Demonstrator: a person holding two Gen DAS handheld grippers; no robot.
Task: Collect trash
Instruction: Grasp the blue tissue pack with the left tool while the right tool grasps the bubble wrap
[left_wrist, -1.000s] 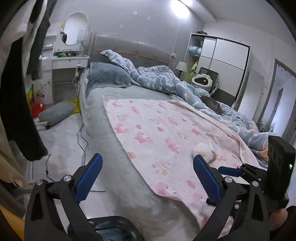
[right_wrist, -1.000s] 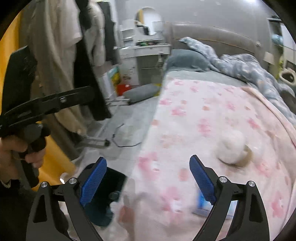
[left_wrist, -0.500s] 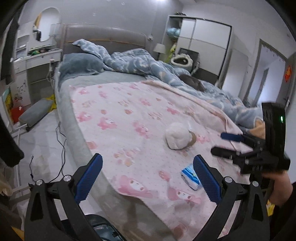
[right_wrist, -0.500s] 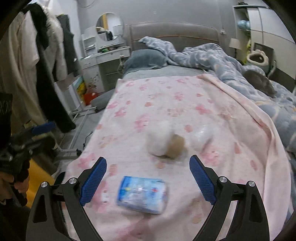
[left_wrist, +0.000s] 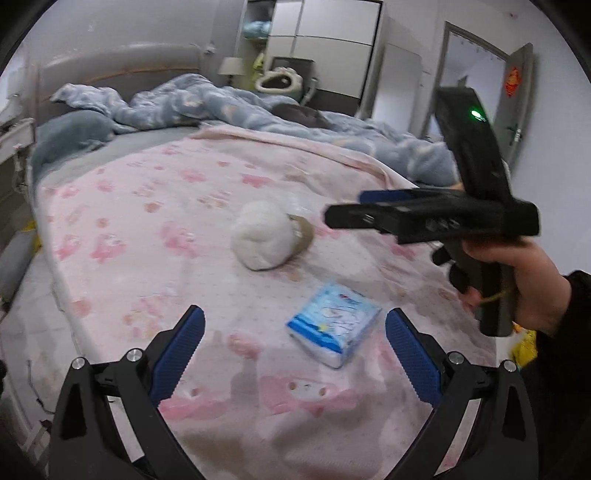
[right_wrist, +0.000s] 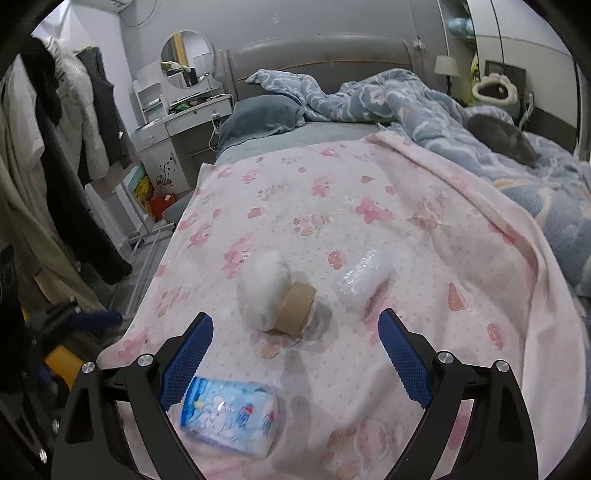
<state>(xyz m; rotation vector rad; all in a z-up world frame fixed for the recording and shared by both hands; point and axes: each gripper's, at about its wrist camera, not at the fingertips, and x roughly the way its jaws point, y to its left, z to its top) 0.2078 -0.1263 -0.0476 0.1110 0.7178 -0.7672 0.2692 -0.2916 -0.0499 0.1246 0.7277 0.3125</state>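
1. Trash lies on the pink blanket (right_wrist: 424, 206): a white wad (right_wrist: 263, 291) touching a tape roll (right_wrist: 295, 308), a clear wrapper (right_wrist: 364, 275) beside them, a blue tissue pack (left_wrist: 334, 325) nearest you.
2. Your right gripper (right_wrist: 295, 352) hovers wide open, empty; centre it over the wad.
3. Your left gripper (left_wrist: 293, 349) is also open, facing the pack.

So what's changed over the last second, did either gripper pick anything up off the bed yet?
No. Both grippers swung from the floor side to over the pink blanket, and both remain open and empty: the left gripper now frames the blue tissue pack, and the right gripper faces the white wad and tape roll. The clear plastic wrapper and these items lie where they were.
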